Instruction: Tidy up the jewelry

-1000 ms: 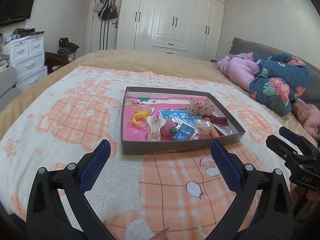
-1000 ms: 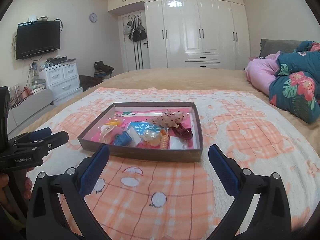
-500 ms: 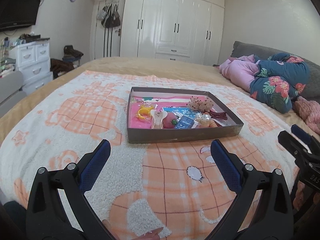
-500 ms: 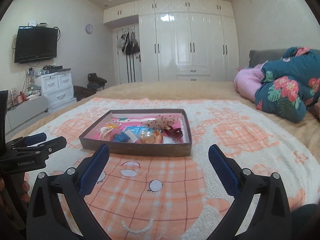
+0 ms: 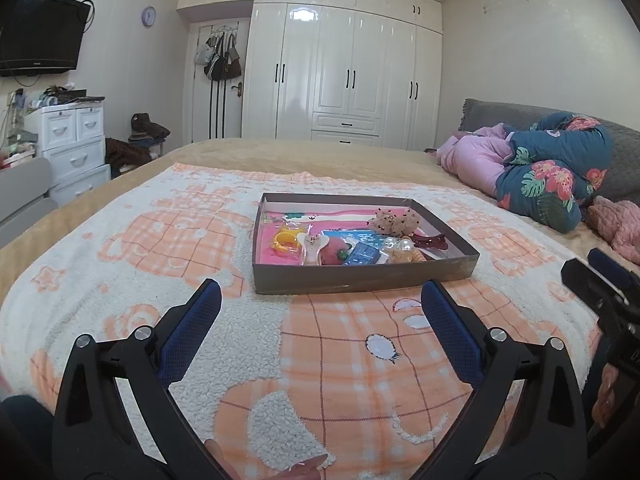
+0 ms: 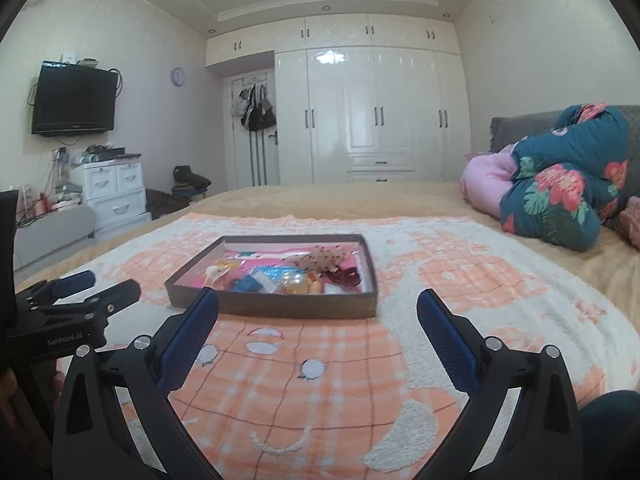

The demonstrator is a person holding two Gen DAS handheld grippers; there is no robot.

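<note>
A shallow brown box (image 5: 360,280) with a pink floor lies on the orange-and-white blanket (image 5: 328,360). It holds a yellow ring piece (image 5: 285,240), a white clip (image 5: 314,248), a blue packet (image 5: 365,255), clear beads (image 5: 396,246), a fuzzy beige clip (image 5: 396,220) and a dark red claw clip (image 5: 430,238). In the right wrist view the same box (image 6: 296,308) sits ahead. My left gripper (image 5: 320,308) is open, empty, short of the box. My right gripper (image 6: 318,316) is open and empty too. Each gripper shows at the edge of the other's view.
Pink and floral bedding (image 5: 548,172) is piled at the right of the bed. A white wardrobe (image 5: 344,80) fills the far wall. A white drawer unit (image 5: 72,140) and a wall TV (image 5: 40,34) stand at the left.
Both grippers have drawn back from the box and tilted up; the box looks smaller and farther, more ceiling shows. The jaws stay open.
</note>
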